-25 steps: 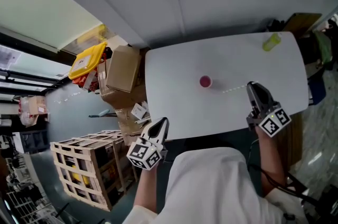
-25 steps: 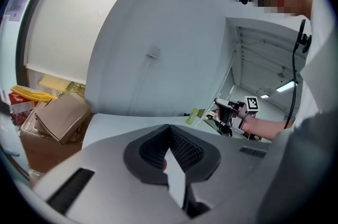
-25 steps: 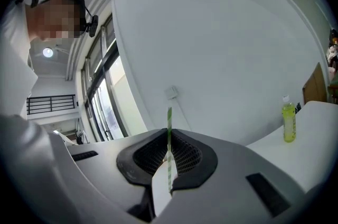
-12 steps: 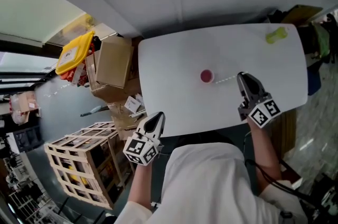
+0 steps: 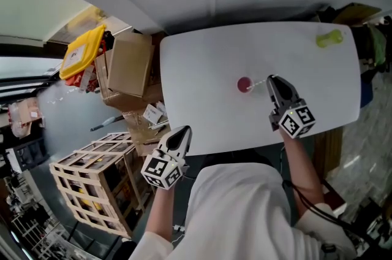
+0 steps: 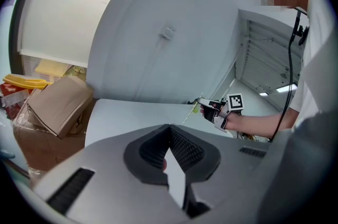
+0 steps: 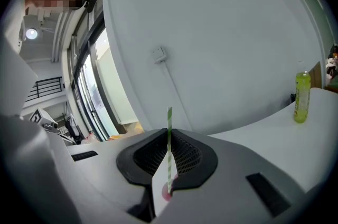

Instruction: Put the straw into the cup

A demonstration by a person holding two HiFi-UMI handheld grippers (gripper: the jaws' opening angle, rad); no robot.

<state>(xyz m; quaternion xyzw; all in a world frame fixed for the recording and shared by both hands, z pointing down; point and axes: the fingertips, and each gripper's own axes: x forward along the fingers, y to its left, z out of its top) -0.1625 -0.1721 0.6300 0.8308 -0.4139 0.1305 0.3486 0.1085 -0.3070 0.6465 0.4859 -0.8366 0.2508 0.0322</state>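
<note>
A small pink cup (image 5: 244,84) stands near the middle of the white table (image 5: 202,105). My right gripper (image 5: 272,83) hovers just right of it, shut on a green-and-white striped straw (image 5: 260,82). In the right gripper view the straw (image 7: 169,154) stands upright between the pads, and its lower end overlaps the cup (image 7: 165,194). Whether the tip is inside the cup I cannot tell. My left gripper (image 5: 181,137) hangs off the table's near edge, shut and holding nothing. The left gripper view shows its jaws together (image 6: 170,131) and the right gripper (image 6: 212,109) far across the table.
A yellow-green bottle (image 5: 329,38) stands at the table's far right corner, also in the right gripper view (image 7: 301,97). Cardboard boxes (image 5: 128,65), a yellow-lidded bin (image 5: 82,51) and a wooden crate (image 5: 92,182) crowd the floor to the left. A grey wall runs behind the table.
My right gripper has carried the straw leftward across the table until it is beside the cup. The left gripper has stayed at the near edge.
</note>
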